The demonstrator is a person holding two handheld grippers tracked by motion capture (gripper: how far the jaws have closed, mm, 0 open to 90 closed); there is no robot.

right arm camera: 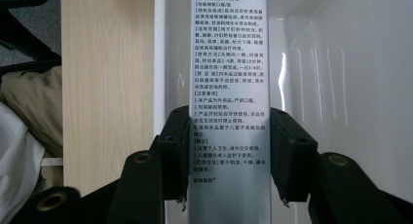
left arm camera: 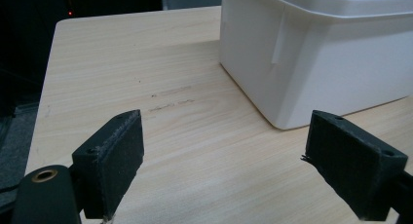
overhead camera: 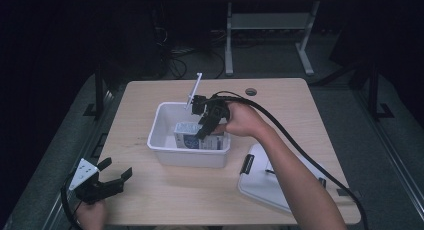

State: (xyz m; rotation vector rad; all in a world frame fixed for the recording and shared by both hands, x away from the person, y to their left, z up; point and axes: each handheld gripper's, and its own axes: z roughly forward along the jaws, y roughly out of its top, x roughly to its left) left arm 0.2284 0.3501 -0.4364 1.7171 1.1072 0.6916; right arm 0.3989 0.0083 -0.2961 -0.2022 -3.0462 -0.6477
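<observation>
A white plastic bin point(overhead camera: 165, 149) stands in the middle of the wooden table. Inside it my right gripper point(overhead camera: 205, 127) is shut on a small white-and-blue carton point(overhead camera: 189, 137). In the right gripper view both pads press the narrow printed side of the carton point(right arm camera: 229, 63), with the bin's white wall point(right arm camera: 341, 87) behind. My left gripper point(overhead camera: 114, 175) rests open at the table's front left corner, apart from the bin. In the left gripper view its fingers point(left arm camera: 117, 160) stand wide apart over bare wood, with the bin's corner point(left arm camera: 292, 78) ahead to the right.
The bin's white lid point(overhead camera: 270, 182) with black clips lies flat at the front right, under the person's right forearm. A cable hole point(overhead camera: 251, 91) sits near the table's far edge. A white desk frame point(overhead camera: 270, 25) stands on the floor beyond.
</observation>
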